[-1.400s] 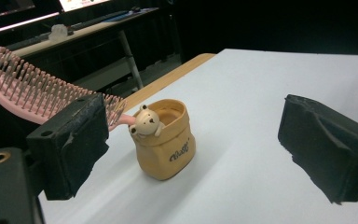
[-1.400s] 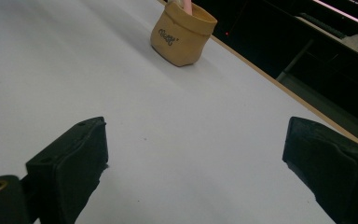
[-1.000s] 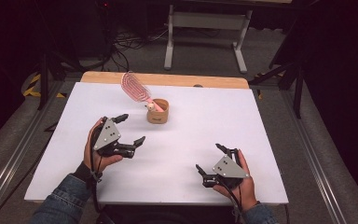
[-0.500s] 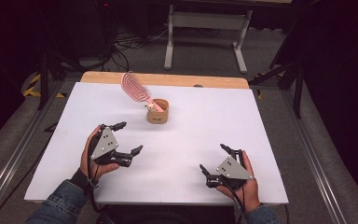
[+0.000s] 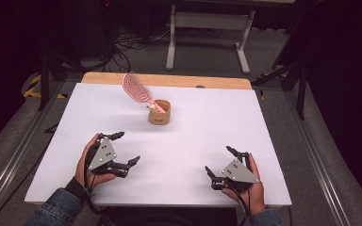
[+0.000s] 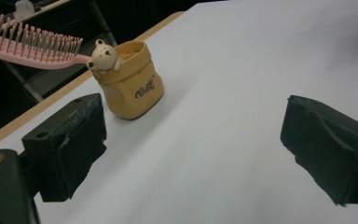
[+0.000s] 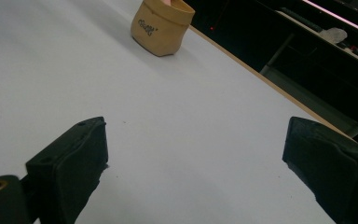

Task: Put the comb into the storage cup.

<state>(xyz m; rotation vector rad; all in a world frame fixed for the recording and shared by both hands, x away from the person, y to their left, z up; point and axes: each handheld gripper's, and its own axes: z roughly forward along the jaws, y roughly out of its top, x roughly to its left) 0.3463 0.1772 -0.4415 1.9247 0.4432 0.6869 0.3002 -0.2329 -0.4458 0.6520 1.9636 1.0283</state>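
A small tan cup (image 5: 159,114) stands upright on the white table (image 5: 264,122), toward the back centre. A pink hairbrush (image 5: 137,86) rests handle-down in it, its bristled head leaning out to the back left, with a little bear figure (image 5: 151,107) at the cup's rim. My left gripper (image 5: 126,148) is open near the front left, empty, well short of the cup. My right gripper (image 5: 219,160) is open and empty at the front right. The left gripper view has the cup (image 6: 128,91), the brush (image 6: 32,44) and the bear (image 6: 103,55) ahead of its jaws. The cup (image 7: 161,25) stands far ahead in the right gripper view.
A wooden strip (image 5: 169,80) runs along the table's far edge. Beyond it are a white metal stand (image 5: 207,28) and cables on grey floor. Metal rails (image 5: 14,155) flank the table on both sides.
My left gripper has drawn back toward the table's near edge, away from the cup. My right gripper has shifted slightly right and nearer. The cup and brush stayed put.
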